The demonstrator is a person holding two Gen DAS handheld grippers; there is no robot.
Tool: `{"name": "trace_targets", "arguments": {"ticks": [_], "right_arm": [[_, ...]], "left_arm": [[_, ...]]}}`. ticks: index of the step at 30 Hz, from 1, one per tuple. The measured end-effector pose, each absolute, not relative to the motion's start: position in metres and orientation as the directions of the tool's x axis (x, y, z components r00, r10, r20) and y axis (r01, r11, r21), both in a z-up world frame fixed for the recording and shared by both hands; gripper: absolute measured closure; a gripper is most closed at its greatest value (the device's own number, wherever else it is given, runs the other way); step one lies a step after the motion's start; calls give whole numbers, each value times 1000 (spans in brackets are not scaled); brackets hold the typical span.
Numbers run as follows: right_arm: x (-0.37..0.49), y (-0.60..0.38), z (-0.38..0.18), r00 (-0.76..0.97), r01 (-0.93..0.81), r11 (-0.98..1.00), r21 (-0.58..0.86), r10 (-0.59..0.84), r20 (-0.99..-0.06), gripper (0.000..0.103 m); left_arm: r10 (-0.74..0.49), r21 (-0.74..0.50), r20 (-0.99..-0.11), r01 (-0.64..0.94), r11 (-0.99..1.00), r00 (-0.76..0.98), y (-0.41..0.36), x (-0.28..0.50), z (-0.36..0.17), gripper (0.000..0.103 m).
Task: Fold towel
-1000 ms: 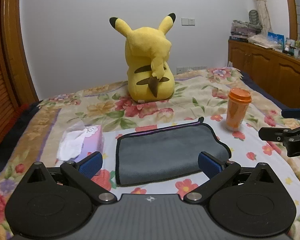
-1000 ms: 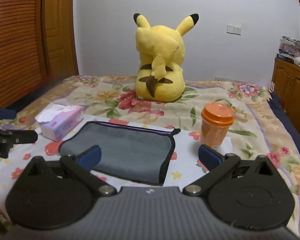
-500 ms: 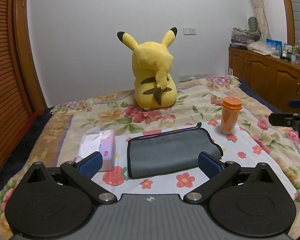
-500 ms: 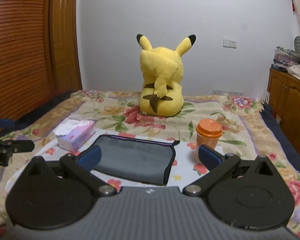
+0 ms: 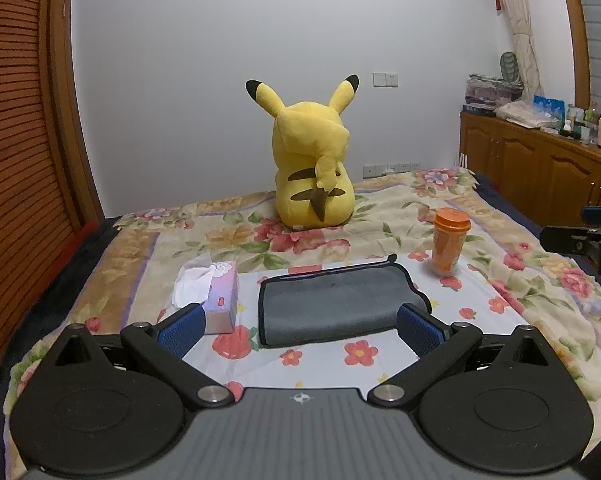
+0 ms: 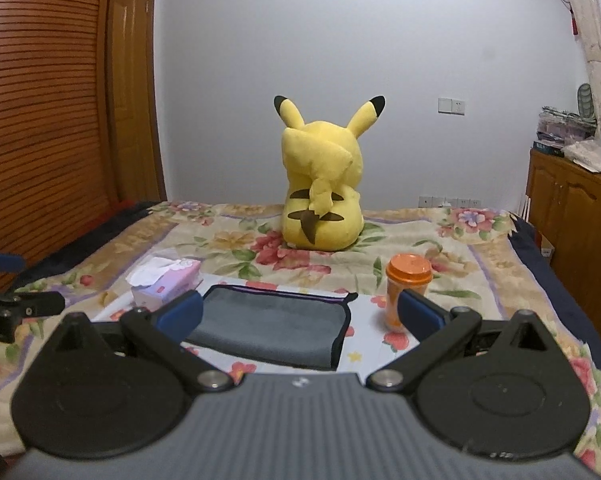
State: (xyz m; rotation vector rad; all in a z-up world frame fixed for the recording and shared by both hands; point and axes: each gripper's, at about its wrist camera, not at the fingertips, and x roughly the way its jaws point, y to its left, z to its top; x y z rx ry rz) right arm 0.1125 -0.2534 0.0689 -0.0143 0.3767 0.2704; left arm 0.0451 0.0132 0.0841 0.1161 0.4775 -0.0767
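Note:
A grey towel [image 5: 332, 304] with a dark hem lies folded flat on a light floral cloth on the bed; it also shows in the right wrist view [image 6: 268, 328]. My left gripper [image 5: 300, 330] is open and empty, held above the bed's near edge, short of the towel. My right gripper [image 6: 300, 314] is open and empty, also back from the towel. The right gripper's fingers [image 5: 572, 240] show at the right edge of the left wrist view, and the left gripper's fingers [image 6: 20, 304] show at the left edge of the right wrist view.
A pink tissue box [image 5: 212, 296] stands left of the towel. An orange cup with a lid [image 5: 448, 242] stands to its right. A yellow plush toy [image 5: 312, 176] sits behind. A wooden cabinet [image 5: 540, 172] runs along the right, a slatted wardrobe [image 5: 16, 160] on the left.
Both grippers have pulled back and up from the towel, so the towel, box and cup look smaller and farther. Both grippers stay open. The towel has not moved.

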Motion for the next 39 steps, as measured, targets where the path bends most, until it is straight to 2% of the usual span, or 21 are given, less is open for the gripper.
{"name": "trace_targets", "arguments": {"ticks": [15,32,39], "right_arm": [[83,-250,45,883,-271,962,31,261,-391,0],[67,-237,-11,855,-263,961,87,274,-441,0],[66,-237,-17,856,-253,964,81,262,-446,0]], "left_arm": [[-56,37,-476,83,996,878,9,19,54,0],[-52,24,-542,77,997,839,2,11,0,0],[-50,13,-561,70,997,826,-2,12,-17,0]]}}
